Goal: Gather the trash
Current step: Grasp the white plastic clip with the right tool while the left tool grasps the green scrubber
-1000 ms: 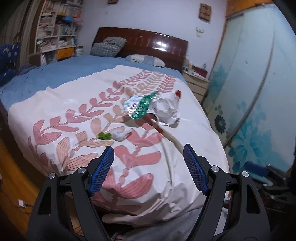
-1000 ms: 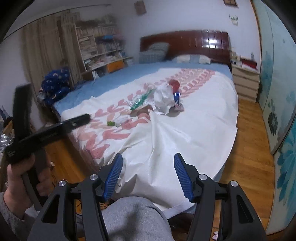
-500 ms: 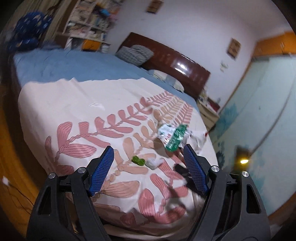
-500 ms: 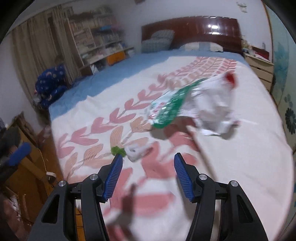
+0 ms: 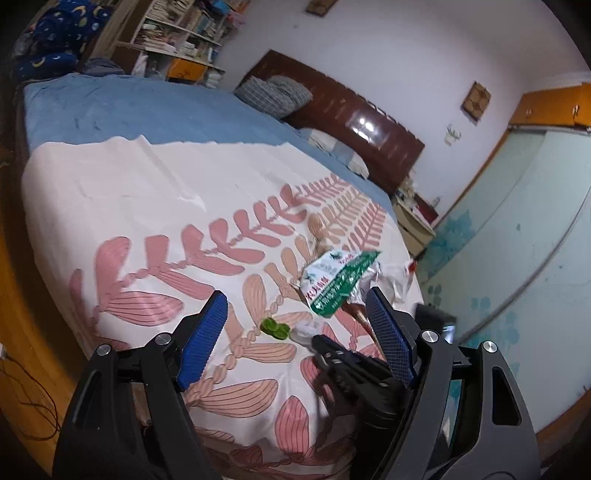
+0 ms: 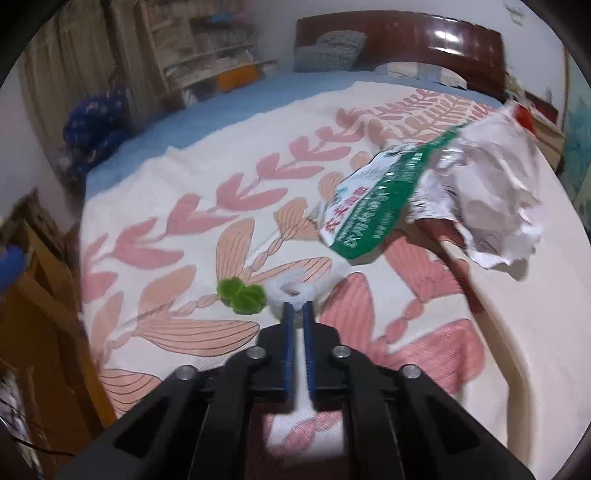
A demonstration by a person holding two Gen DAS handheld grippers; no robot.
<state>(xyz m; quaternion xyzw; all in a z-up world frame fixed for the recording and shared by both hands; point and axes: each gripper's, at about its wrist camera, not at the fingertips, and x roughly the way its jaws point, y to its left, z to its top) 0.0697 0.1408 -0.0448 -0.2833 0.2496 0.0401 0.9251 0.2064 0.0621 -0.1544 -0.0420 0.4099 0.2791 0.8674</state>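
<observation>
Trash lies on the leaf-patterned bedspread (image 6: 155, 206): a small white crumpled wad (image 6: 293, 290), a green fuzzy clump (image 6: 242, 293) beside it, a green-and-white wrapper (image 6: 373, 206) and a white crumpled plastic bag (image 6: 491, 192). My right gripper (image 6: 297, 308) has its jaws nearly closed, with the tips at the white wad's near edge. In the left wrist view the right gripper (image 5: 332, 349) reaches the white wad (image 5: 306, 330). My left gripper (image 5: 295, 314) is open and empty, held above the bed short of the green clump (image 5: 274, 328) and the wrapper (image 5: 338, 282).
The bed has a blue sheet (image 5: 122, 110), pillows (image 5: 273, 94) and a dark wooden headboard (image 5: 354, 122). Bookshelves (image 5: 173, 33) stand at the far left, a nightstand (image 5: 412, 221) by the headboard, and a floral sliding door (image 5: 517, 229) on the right.
My right gripper has moved forward and down to the white wad and its jaws have closed from wide open to nearly shut. My left gripper stayed open and swung slightly over the bed.
</observation>
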